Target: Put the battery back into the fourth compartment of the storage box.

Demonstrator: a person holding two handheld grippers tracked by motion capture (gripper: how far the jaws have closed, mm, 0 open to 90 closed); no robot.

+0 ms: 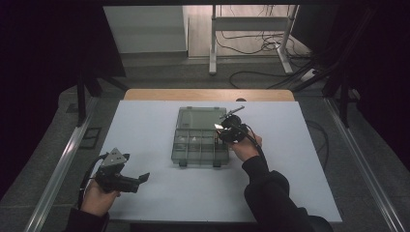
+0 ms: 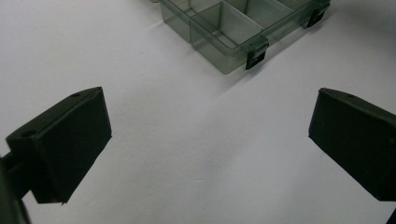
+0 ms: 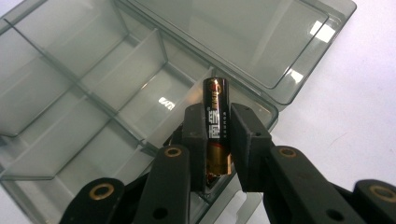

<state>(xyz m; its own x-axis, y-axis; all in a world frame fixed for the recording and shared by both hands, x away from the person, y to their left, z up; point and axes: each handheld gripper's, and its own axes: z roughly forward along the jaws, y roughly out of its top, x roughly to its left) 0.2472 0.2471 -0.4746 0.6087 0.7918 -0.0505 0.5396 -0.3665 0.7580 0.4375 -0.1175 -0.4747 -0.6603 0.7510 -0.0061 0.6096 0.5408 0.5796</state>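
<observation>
A clear grey compartment box (image 1: 200, 139) lies open in the middle of the white table, its lid (image 1: 201, 118) folded back on the far side. My right gripper (image 1: 223, 129) hovers over the box's right-hand compartments and is shut on a black and gold battery (image 3: 216, 121), which stands up between the two black pads above an empty compartment (image 3: 154, 105). My left gripper (image 1: 143, 178) rests low near the table's front left, jaws wide apart with only bare table between them; the box's front corner with its latches (image 2: 256, 58) lies ahead of it.
The white table top (image 1: 145, 130) has free room left and right of the box (image 2: 233, 28). Metal rails run along both sides of the table. A desk frame and loose cables lie on the floor beyond the far edge.
</observation>
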